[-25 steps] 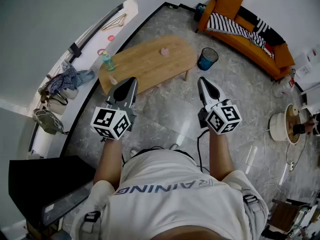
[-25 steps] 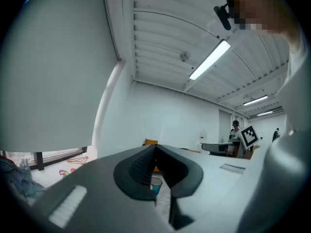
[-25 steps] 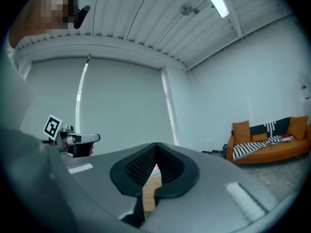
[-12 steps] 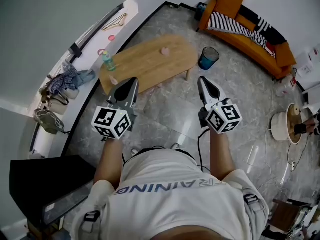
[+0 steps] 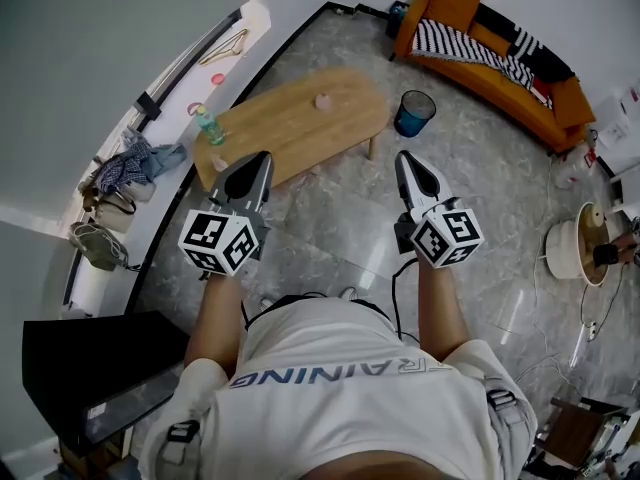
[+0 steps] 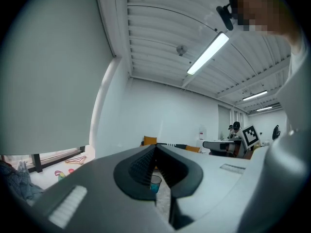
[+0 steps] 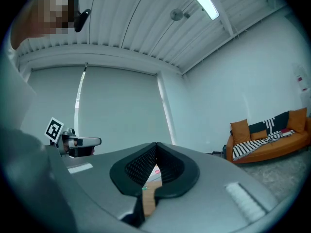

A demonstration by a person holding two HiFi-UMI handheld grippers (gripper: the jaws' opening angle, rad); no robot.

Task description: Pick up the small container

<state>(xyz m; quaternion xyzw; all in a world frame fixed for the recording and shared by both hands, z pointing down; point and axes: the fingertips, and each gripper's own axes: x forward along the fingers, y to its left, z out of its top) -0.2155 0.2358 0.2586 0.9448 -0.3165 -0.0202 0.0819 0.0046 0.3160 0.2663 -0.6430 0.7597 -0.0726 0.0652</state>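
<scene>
The small pink container (image 5: 322, 101) stands on the far half of an oval wooden table (image 5: 290, 128), well ahead of both grippers. My left gripper (image 5: 262, 158) is held level over the floor near the table's near edge, jaws shut and empty. Level with it to the right, my right gripper (image 5: 403, 158) is also shut and empty. In the right gripper view the pink container (image 7: 157, 171) and the table (image 7: 149, 200) show through the slot under the closed tips (image 7: 156, 145). The left gripper view shows closed tips (image 6: 155, 146).
A green bottle (image 5: 208, 125) and a small pink item (image 5: 221, 163) sit on the table's left end. A blue bin (image 5: 414, 114) stands on the floor by its right end, an orange sofa (image 5: 490, 63) beyond. A cluttered windowsill (image 5: 130, 163) runs along the left.
The table and floor items have drifted slightly up and left in the head view. Both grippers keep almost the same place in the view and stay shut.
</scene>
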